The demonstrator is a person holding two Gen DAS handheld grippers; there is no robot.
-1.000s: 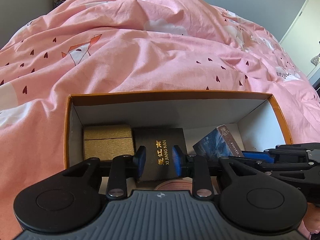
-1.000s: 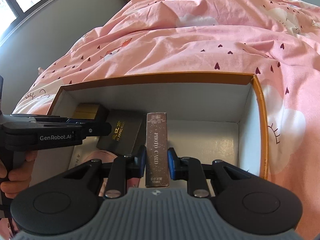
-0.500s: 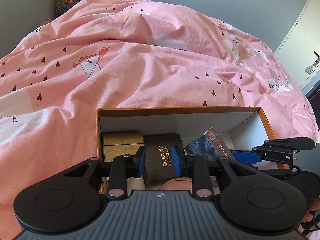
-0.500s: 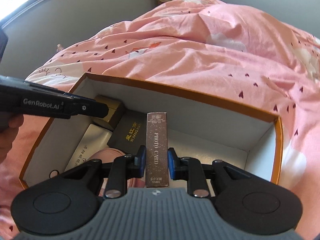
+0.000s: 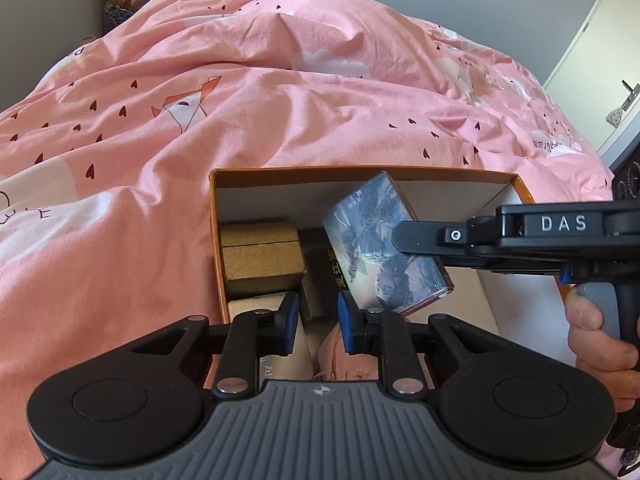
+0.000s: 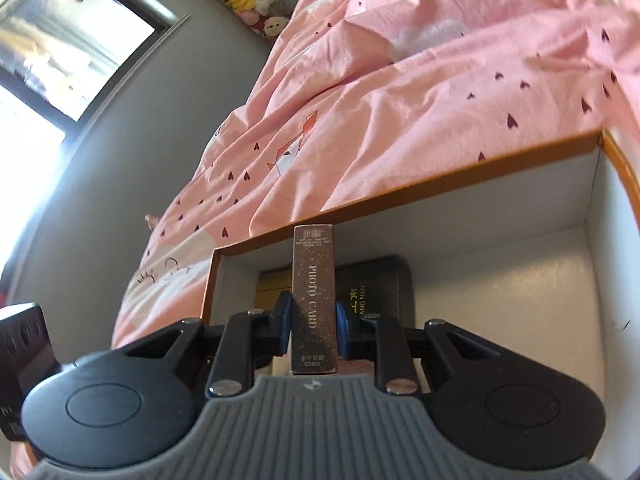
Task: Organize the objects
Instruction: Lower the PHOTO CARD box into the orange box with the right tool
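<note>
My box [image 5: 522,188] sits on the pink quilt [image 5: 280,112], orange outside and white within. Starting at its left wall, the gold case [image 5: 260,258] lies in the far left corner, and the black case [image 5: 320,276] lies just beside it on the right; a pale box [image 5: 256,306] shows below the gold one. My left tongs [image 5: 318,318] hang over the near edge of the box, blue pads parted with nothing between them, the black case showing through the gap. Further right, my right tongs [image 6: 314,322] are clamped on the card pack [image 5: 384,240], pads pressed against its two broad faces. In the left view the pack is tilted, lifted above the box floor, its printed face toward me, and it overlaps the black case. In the right view its narrow edge reads PHOTO CARD and reaches up to the far rim. My right hand [image 5: 596,344] grips the handle at the far right.
</note>
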